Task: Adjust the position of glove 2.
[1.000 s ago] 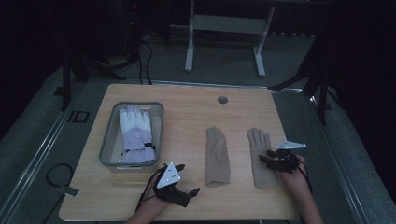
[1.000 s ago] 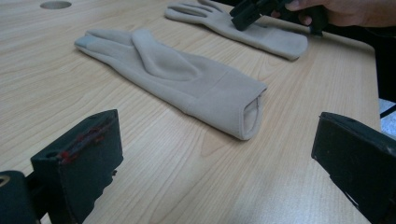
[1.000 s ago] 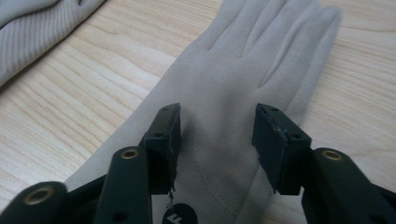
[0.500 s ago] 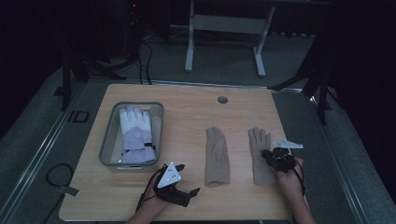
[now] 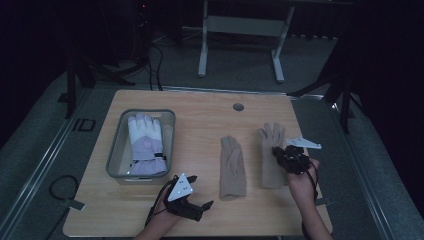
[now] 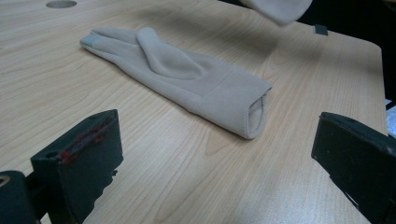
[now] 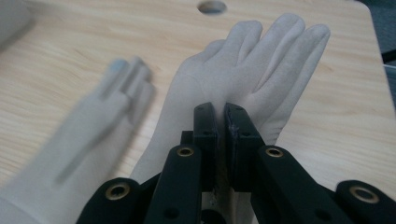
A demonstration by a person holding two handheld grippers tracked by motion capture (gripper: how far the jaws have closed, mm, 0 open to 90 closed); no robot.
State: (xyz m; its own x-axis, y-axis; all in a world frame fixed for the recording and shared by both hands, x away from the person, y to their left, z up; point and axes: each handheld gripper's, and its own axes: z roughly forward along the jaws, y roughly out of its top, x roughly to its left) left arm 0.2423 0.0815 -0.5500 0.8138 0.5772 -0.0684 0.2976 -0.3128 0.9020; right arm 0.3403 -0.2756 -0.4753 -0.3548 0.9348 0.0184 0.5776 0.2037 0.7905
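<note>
Two beige gloves lie side by side on the wooden table [image 5: 200, 125]. The left glove [image 5: 233, 167] [image 6: 187, 74] [image 7: 93, 126] lies flat with its cuff toward me. My right gripper [image 5: 279, 152] [image 7: 223, 114] is shut on the palm of the right glove [image 5: 267, 137] [image 7: 261, 60] and holds it a little off the table. The raised cuff of that glove [image 6: 280, 8] hangs at the top of the left gripper view. My left gripper [image 5: 200, 191] [image 6: 215, 154] rests near the front edge, open, with nothing between its fingers, pointing at the left glove's cuff.
A clear plastic bin [image 5: 116, 150] at the left holds a white and lilac ski glove [image 5: 145, 142]. A round cable hole [image 5: 238, 107] sits near the table's far edge. A metal frame [image 5: 240, 25] stands on the floor beyond.
My right gripper has closed on the right beige glove and risen with it. The left gripper and the left glove have stayed where they were.
</note>
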